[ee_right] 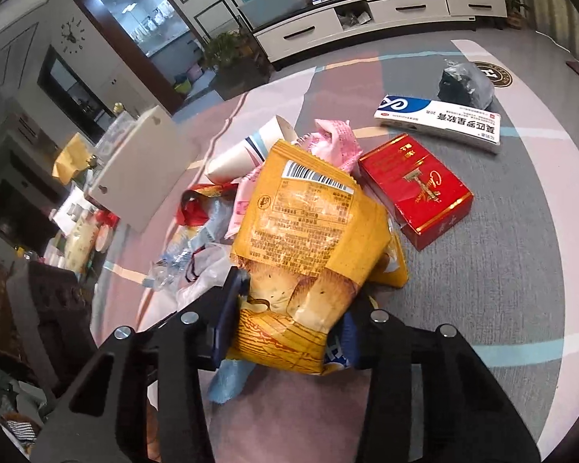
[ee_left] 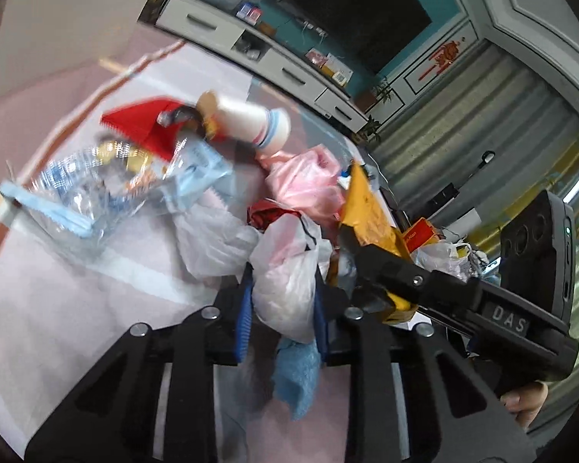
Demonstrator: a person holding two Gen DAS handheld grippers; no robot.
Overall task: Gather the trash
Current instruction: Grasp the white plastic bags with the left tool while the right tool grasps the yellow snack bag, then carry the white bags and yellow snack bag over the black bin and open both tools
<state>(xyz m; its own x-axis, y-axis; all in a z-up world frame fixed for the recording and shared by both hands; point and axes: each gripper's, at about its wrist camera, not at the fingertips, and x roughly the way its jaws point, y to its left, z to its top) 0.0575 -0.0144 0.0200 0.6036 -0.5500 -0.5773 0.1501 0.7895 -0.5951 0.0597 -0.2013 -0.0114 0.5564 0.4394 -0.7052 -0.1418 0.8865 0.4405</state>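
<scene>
A heap of trash lies on the carpet (ee_right: 501, 289). My left gripper (ee_left: 281, 320) is shut on a crumpled white plastic bag (ee_left: 285, 270), its blue pads pressing both sides. Under it lies a blue cloth (ee_left: 297, 378). My right gripper (ee_right: 289, 324) is shut on a yellow snack bag (ee_right: 305, 223), which stands up between the pads with its barcode side showing. The same yellow snack bag (ee_left: 366, 208) shows at right in the left wrist view. Around them lie a paper cup (ee_right: 243, 150), a pink plastic bag (ee_left: 305, 177), a clear wrapper (ee_left: 96, 181) and a red wrapper (ee_left: 146, 123).
Right of the heap lie a red box (ee_right: 417, 189), a white medicine box (ee_right: 440, 119) and a dark bag (ee_right: 463, 81). A white panel (ee_right: 146, 169) stands at left. A white TV cabinet (ee_right: 366, 11) lines the far wall. A hand (ee_left: 525, 401) holds the right gripper's handle.
</scene>
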